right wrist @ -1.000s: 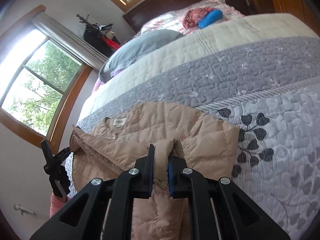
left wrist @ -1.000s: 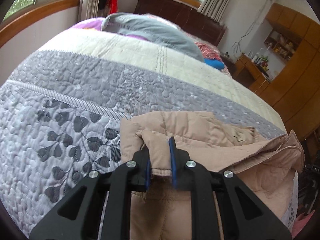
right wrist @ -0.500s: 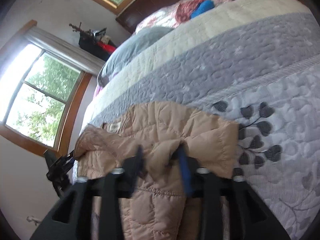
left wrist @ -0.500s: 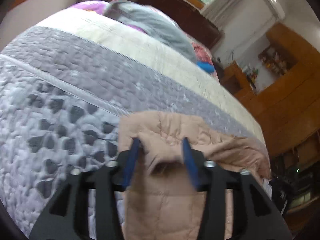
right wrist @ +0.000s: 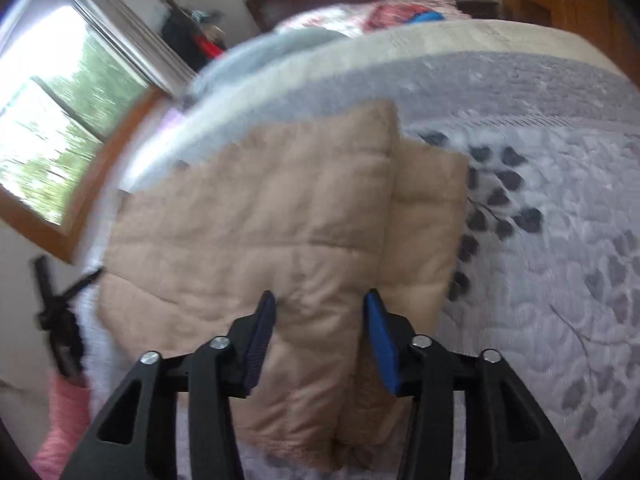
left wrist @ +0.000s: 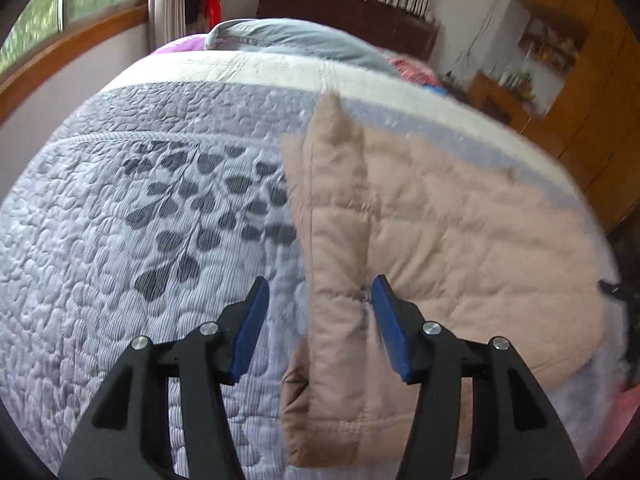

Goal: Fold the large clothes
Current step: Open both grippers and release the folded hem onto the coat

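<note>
A tan quilted jacket lies folded on the grey leaf-patterned quilt. In the left wrist view its doubled left edge runs up between the jaws of my left gripper, which is open; the blue pads do not press the cloth. In the right wrist view the jacket shows as a thick folded stack with a second layer sticking out on the right. My right gripper hovers over its near edge with the jaws closing; cloth sits between them, with no pinch showing.
A grey pillow and a dark headboard are at the far end of the bed. Wooden cabinets stand on the right, windows on the left. A black stand and something pink are beside the bed.
Both grippers were shut on the jacket's edge and have let go. The carried part now lies flat over the rest, hiding the collar and label. Both views have shifted and are blurred.
</note>
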